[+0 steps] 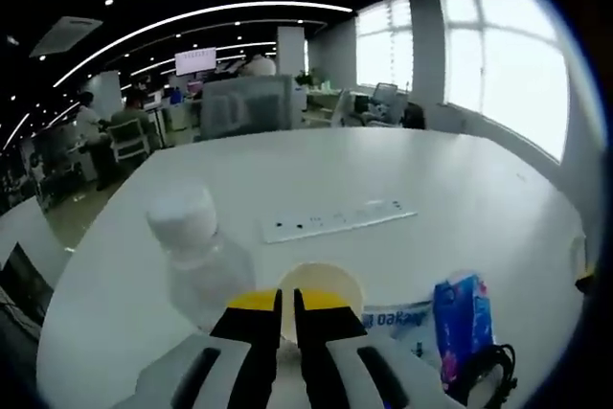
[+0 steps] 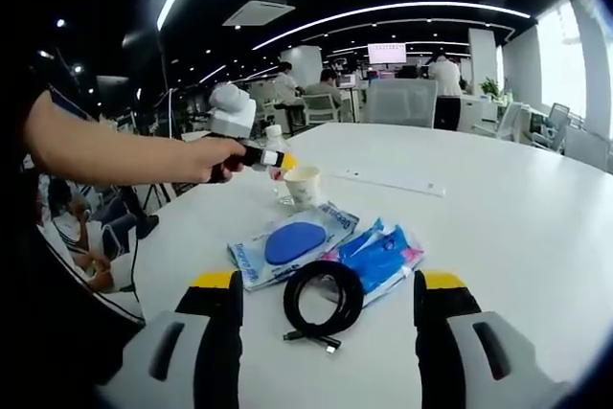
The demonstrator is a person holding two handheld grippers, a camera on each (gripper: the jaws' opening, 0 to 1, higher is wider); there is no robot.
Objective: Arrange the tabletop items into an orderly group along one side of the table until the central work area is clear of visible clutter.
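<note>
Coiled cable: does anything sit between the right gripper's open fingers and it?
Nothing visible does. In the right gripper view the coiled black cable lies on bare white table just ahead of the right gripper, whose fingers stand wide apart. The blue packets lie beyond the cable, partly under it.

Clear plastic bottle point(image 1: 196, 256); paper cup point(image 1: 321, 292); glossy black cable point(image 2: 323, 299).

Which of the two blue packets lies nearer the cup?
The flat wipes packet, with the dark blue oval on top, lying almost against the cup; the crumpled blue packet lies farther off.
</note>
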